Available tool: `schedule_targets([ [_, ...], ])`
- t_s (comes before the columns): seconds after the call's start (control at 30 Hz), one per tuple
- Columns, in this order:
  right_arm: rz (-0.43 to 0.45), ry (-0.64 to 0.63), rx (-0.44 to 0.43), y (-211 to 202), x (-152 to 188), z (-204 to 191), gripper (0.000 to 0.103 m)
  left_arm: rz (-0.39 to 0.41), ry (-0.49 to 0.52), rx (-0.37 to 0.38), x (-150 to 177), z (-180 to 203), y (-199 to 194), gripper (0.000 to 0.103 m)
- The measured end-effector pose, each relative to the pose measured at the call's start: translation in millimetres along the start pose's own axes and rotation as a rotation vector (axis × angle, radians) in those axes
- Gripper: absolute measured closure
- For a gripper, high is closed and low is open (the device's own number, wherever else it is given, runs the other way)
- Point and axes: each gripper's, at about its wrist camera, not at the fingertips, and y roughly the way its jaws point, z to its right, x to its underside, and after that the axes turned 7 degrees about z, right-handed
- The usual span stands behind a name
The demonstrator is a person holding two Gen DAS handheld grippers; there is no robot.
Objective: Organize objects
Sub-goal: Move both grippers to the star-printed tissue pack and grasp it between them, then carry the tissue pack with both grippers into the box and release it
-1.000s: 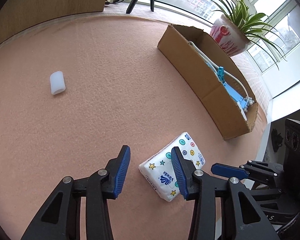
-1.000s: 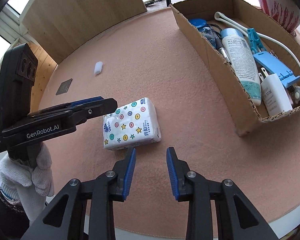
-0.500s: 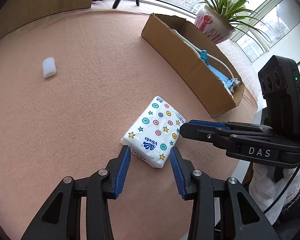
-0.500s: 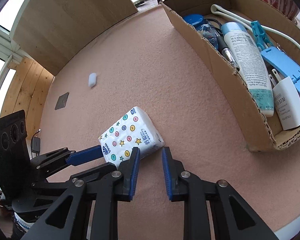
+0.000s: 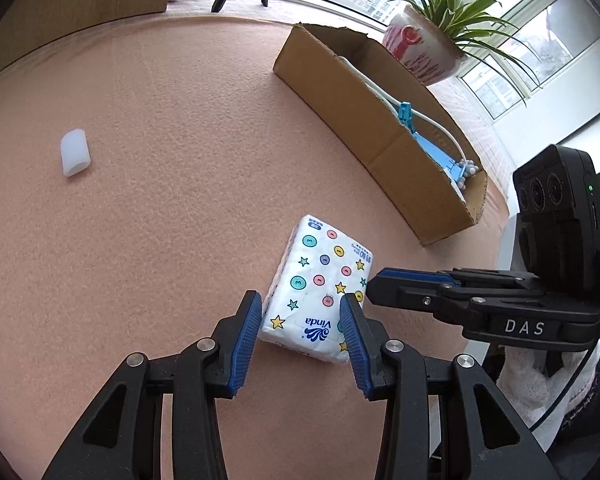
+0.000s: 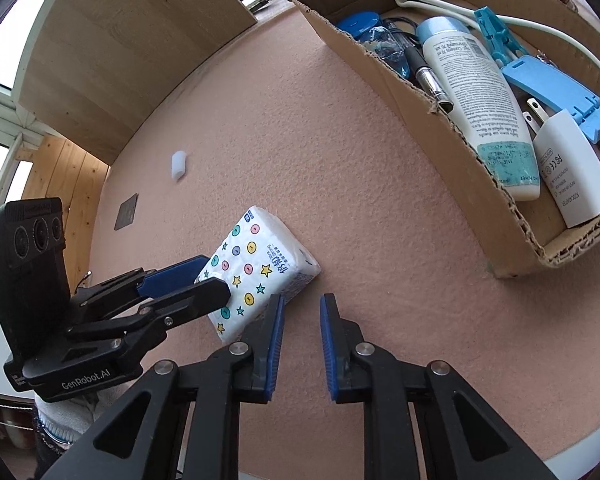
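Note:
A white tissue pack [image 5: 320, 280] [image 6: 260, 264] printed with coloured dots and stars lies flat on the pink felt table. My left gripper [image 5: 300, 316] [image 6: 192, 280] hovers over its near end with the jaws apart, one finger on each side and the right finger overlapping a corner. No squeeze on the pack shows. My right gripper [image 6: 302, 304] [image 5: 380, 282] is right beside the pack, its jaws closing to a narrow gap with only bare felt between them. Its left finger [image 6: 274, 332] is at the pack's near corner.
An open cardboard box [image 5: 380, 152] [image 6: 440, 120] to the right holds a lotion tube [image 6: 480, 100], a white charger [image 6: 572, 184], blue clips and a cable. A small white cylinder [image 5: 75, 153] [image 6: 178, 165] lies far left, near a dark flat plate [image 6: 126, 212]. A potted plant [image 5: 420, 52] stands behind the box.
The left gripper has swung over the pack, so its near end now lies between the fingers. The right gripper came in beside the pack and its jaws narrowed.

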Motion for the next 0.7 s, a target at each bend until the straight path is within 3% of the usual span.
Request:
schedule_targets([
  [0.13, -0.005, -0.012, -0.008, 5.8, -12.5, -2.5, 0.086, -0.004, 0.035, -0.029, 12.1, 15.4, 2.2, 0.059],
  [0.3, -0.01, -0.019, -0.047, 8.9, -23.3, -8.1, 0.086, 0.034, -0.007, -0.08, 13.7, 14.3, 0.8, 0.058],
  [0.43, 0.006, -0.041, -0.055, 3.0, -18.0, -13.4, 0.073, 0.046, 0.027, -0.114, 14.0, 20.4, 1.1, 0.057],
  [0.7, -0.058, -0.053, -0.075, 15.6, -11.4, -17.0, 0.073, 0.038, 0.051, -0.113, 16.3, 29.4, 1.1, 0.058],
])
